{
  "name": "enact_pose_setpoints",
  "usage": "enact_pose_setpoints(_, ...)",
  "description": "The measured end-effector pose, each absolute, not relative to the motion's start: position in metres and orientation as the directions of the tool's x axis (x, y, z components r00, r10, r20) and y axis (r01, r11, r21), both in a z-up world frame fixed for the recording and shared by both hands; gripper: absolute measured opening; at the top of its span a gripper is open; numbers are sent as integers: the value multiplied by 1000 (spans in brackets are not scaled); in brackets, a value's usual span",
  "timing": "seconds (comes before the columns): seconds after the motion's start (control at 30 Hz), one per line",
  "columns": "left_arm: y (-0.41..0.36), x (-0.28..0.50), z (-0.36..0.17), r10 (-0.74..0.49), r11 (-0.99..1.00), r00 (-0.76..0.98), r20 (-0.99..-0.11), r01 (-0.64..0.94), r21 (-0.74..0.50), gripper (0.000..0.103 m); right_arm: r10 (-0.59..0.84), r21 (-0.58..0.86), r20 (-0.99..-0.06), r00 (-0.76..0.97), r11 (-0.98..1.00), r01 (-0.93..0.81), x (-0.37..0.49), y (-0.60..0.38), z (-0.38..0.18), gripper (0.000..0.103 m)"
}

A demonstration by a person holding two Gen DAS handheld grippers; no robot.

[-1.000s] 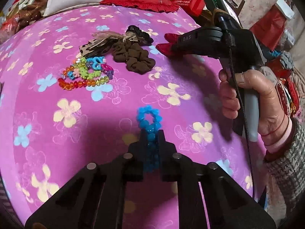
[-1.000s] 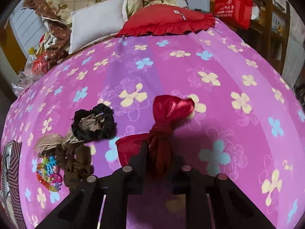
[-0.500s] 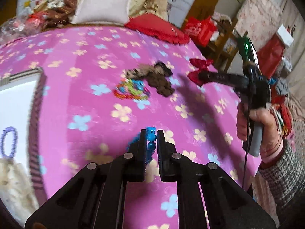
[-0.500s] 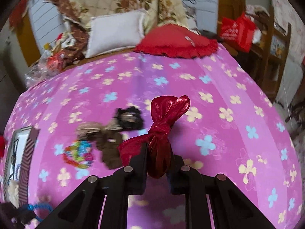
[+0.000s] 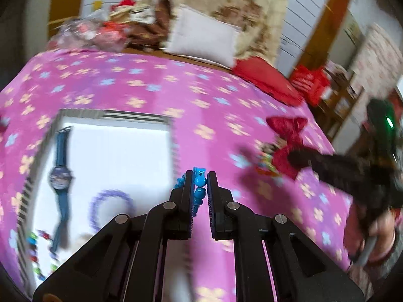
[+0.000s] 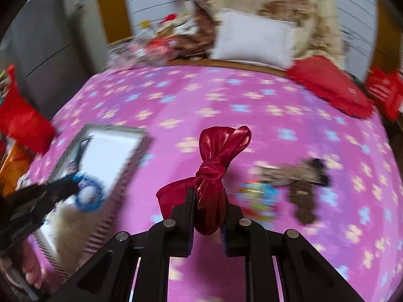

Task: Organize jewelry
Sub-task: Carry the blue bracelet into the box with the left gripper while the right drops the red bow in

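Pink flowered bedspread [image 5: 206, 105] carries a white tray [image 5: 118, 156]. Left gripper [image 5: 200, 176] clamps a blue bead bracelet [image 5: 199, 185] beside the tray, likely for drop-off; right gripper [image 6: 208, 196] pinches a red bow [image 6: 216, 166] aloft.

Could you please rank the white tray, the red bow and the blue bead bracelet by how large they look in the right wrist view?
1. white tray, largest.
2. red bow, though it sits close to the camera in the right gripper, which inflates it.
3. blue bead bracelet, smallest, held by the left gripper.
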State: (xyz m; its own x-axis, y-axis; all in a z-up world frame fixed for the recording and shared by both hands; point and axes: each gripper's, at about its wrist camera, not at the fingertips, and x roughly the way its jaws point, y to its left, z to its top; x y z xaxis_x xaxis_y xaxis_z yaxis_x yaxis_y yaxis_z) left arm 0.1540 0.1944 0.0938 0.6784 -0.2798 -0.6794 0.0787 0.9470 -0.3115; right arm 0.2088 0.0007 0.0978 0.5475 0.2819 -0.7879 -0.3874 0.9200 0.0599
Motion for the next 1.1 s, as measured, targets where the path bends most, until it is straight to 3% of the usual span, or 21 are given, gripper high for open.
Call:
enact_pose_setpoints(0.33,311,191,65,-192,899,700,-688,-155,-409,8,334,44,-829,449,839,-542,222,142,70,15)
enact_pose_setpoints(0.7,340,196,46,-222,849,667,-711,-226,-477,9,295,61,-884,363,841,-537,247,193,23,15)
enact_pose_setpoints(0.73,343,195,47,-232,841,670,-705,-226,-492,10,301,67,-885,355,838,-542,248,195,23,17)
enact_pose_setpoints(0.8,347,192,51,-245,827,681,-690,-225,-516,24,290,47,-883,369,837,-546,248,197,25,29)
enact_pose_setpoints(0.87,349,187,57,-253,812,703,-665,-219,-541,43,280,12,-868,410,837,-547,245,197,32,54)
enact_pose_setpoints(1.1,333,179,69,-200,856,706,-679,-211,-471,45,258,-17,-835,485,871,-491,236,162,58,57)
